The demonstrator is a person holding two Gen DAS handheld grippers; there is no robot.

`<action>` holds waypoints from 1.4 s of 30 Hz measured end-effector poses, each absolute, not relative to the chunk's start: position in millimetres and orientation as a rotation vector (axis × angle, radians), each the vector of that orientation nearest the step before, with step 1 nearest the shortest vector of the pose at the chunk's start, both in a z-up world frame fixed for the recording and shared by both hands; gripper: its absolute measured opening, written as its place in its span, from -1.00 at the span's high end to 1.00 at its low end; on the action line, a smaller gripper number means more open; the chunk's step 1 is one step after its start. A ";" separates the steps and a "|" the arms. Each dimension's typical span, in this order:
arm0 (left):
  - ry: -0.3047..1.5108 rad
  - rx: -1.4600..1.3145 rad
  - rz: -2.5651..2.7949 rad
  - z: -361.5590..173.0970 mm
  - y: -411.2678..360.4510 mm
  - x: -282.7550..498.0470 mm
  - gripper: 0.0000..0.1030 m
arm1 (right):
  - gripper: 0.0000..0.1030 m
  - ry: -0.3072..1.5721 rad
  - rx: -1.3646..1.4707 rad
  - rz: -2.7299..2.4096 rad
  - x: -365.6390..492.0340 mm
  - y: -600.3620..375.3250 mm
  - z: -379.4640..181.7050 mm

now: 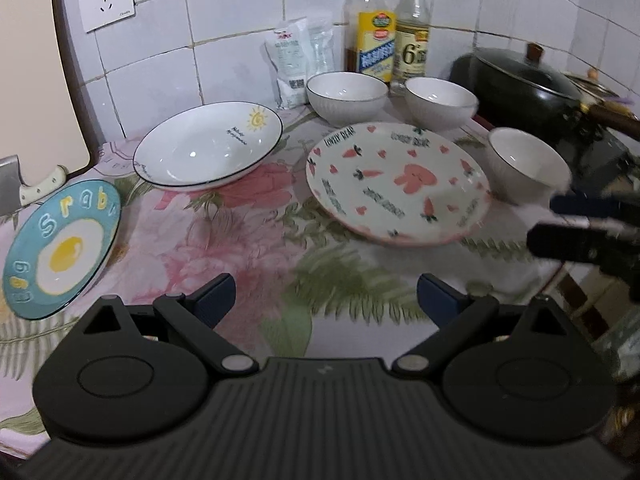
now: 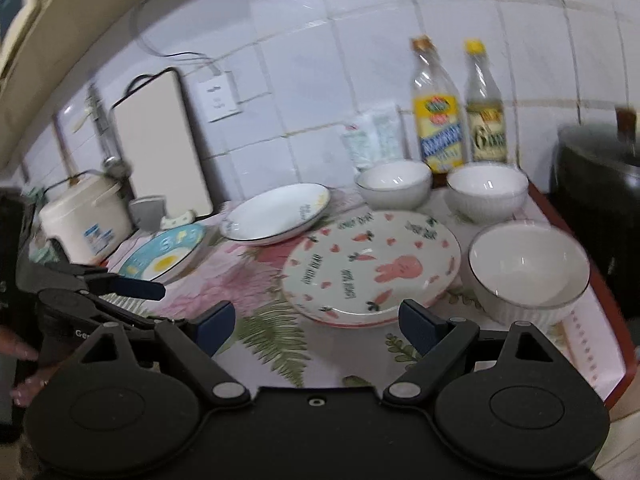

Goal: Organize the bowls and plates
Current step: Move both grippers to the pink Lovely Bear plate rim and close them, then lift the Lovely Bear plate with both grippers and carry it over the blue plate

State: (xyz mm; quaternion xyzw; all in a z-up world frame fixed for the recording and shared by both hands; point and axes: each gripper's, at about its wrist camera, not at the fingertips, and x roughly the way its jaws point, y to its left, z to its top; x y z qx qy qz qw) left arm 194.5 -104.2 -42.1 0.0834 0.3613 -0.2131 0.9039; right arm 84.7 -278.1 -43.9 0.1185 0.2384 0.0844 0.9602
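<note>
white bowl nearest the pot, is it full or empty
Empty. The white bowl stands upright beside the rabbit plate, and its bare glossy inside shows down to the bottom in both wrist views, with only light reflections in it.

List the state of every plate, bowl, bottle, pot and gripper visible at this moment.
Egg plate: empty, one edge propped up.
Sun plate: empty, stacked on another.
Rabbit plate: empty, flat.
Back-left bowl: upright, empty.
Back-right bowl: upright, empty.
Near bowl: upright, empty.
Two bottles: upright, capped.
Black pot: lidded.
Left gripper: open, empty.
Right gripper: open, empty.
</note>
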 end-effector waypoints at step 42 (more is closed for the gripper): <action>0.669 -0.103 -0.359 -109.8 -146.8 279.2 0.61 | 0.43 0.426 0.385 -0.161 174.1 -300.9 -116.2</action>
